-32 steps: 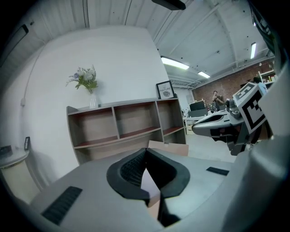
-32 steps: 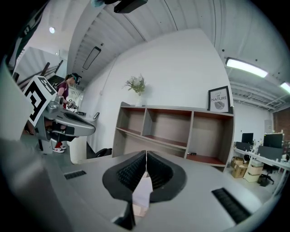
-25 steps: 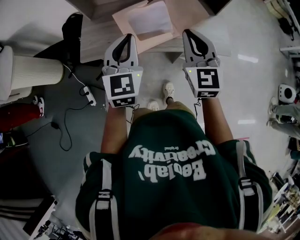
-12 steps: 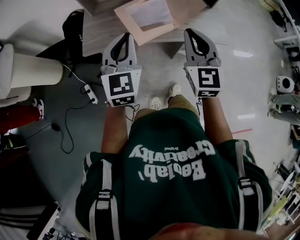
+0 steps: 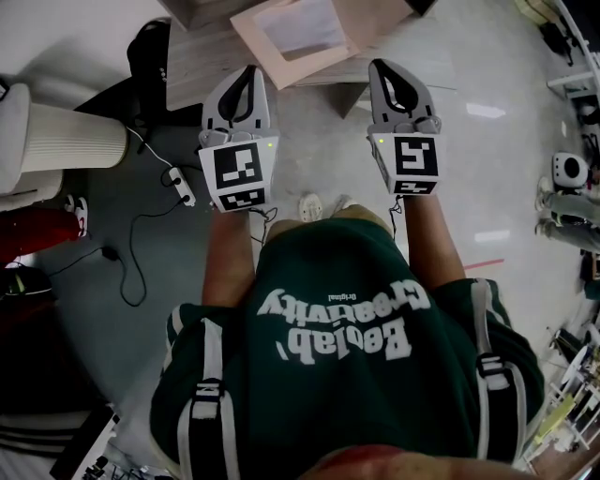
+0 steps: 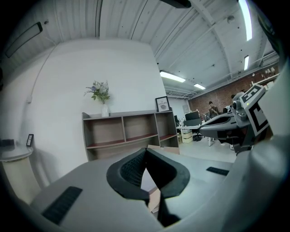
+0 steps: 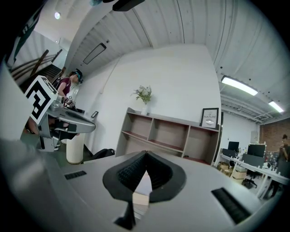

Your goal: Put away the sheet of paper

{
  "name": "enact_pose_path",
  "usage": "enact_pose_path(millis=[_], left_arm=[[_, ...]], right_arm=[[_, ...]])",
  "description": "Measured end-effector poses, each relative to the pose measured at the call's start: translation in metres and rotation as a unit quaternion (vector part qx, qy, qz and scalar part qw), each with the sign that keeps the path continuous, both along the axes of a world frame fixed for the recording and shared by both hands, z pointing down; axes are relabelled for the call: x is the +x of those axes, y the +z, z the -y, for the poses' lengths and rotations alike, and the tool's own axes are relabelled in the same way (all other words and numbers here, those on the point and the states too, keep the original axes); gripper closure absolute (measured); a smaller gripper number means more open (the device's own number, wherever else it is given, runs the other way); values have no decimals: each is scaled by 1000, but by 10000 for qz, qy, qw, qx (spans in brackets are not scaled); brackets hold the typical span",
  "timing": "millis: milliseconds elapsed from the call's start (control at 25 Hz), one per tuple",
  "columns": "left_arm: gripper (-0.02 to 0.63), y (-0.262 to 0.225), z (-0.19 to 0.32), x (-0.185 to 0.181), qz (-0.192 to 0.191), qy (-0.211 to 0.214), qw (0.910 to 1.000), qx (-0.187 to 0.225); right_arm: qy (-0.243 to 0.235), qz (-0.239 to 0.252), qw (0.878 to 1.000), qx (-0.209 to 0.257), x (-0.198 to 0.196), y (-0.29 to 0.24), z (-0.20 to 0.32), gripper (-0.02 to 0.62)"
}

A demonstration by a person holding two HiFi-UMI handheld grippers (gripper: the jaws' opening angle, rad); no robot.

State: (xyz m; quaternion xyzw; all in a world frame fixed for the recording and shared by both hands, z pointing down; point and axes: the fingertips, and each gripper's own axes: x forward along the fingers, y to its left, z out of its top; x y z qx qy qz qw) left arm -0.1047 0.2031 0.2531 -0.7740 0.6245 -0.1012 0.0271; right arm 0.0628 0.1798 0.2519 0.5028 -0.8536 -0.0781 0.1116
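A white sheet of paper (image 5: 300, 26) lies on an open tan folder (image 5: 267, 52) on the wooden table (image 5: 202, 66) at the top of the head view. My left gripper (image 5: 247, 73) hovers at the table's near edge, below and left of the sheet, with its jaws shut and empty. My right gripper (image 5: 380, 66) is level with it, just right of the folder, also shut on nothing. In the left gripper view the black pads (image 6: 131, 167) meet at their tips. In the right gripper view the pads (image 7: 129, 172) meet the same way.
On the floor at left stand a white ribbed bin (image 5: 70, 141), a power strip with cables (image 5: 178, 190) and a black bag (image 5: 145, 56). A brown shelf unit (image 6: 124, 131) with a flower vase (image 6: 104, 108) stands against the white wall ahead.
The table and sheet have slid slightly up in the head view. My left gripper has drifted a little left and lower. Both pairs of jaws stay shut.
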Motion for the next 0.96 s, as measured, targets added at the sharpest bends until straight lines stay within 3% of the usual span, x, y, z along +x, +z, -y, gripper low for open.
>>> enact_pose_path(millis=[440, 960], left_arm=[[588, 3, 6, 9, 26, 88, 10000, 21], [588, -5, 9, 11, 85, 87, 9999, 41]], right_arm=[[-15, -297, 9994, 189, 1, 2, -1, 561], [-8, -304, 9993, 236, 3, -4, 0, 561]])
